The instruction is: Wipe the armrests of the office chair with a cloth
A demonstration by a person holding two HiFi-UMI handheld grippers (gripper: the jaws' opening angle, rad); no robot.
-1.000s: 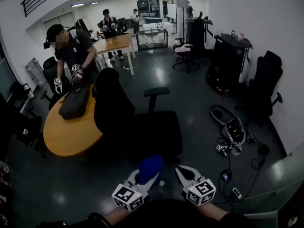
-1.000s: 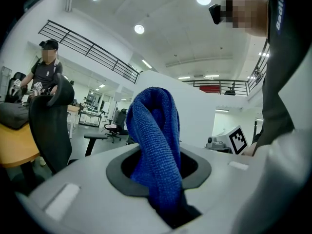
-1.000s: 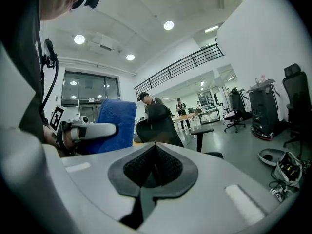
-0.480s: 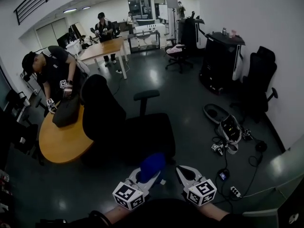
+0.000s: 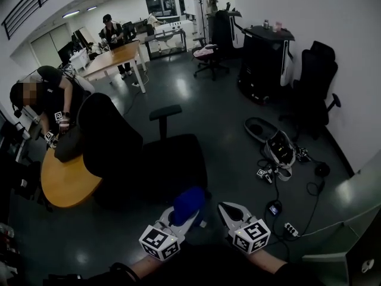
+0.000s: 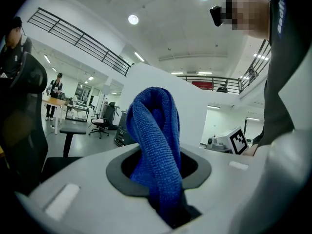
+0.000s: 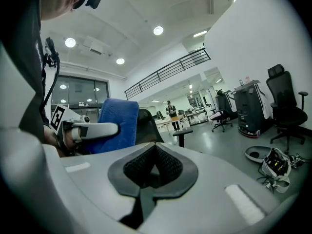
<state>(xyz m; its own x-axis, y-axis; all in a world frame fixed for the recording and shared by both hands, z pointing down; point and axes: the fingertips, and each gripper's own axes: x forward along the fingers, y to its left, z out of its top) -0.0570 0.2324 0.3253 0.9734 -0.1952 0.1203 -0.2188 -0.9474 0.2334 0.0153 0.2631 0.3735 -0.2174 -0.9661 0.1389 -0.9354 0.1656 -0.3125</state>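
The cloth (image 6: 155, 145) is bright blue with a bumpy woven look. The left hand-held gripper (image 5: 189, 218) and the right hand-held gripper (image 5: 225, 208) are pale grey with black pads. Each has a cube with black and white squares. The office chair (image 5: 149, 159) is black. The round counter (image 5: 62, 183) is orange-brown. The floor (image 5: 196, 94) is dark grey and shiny.

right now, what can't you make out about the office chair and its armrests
- Second armrest: head view, lost against the dark office chair; only one armrest shows.
- Chair base: head view, under the seat.
- Armrest dirt: head view, too small, dark.
- Left gripper view: blue cloth blocks the middle; chair cut by left edge.
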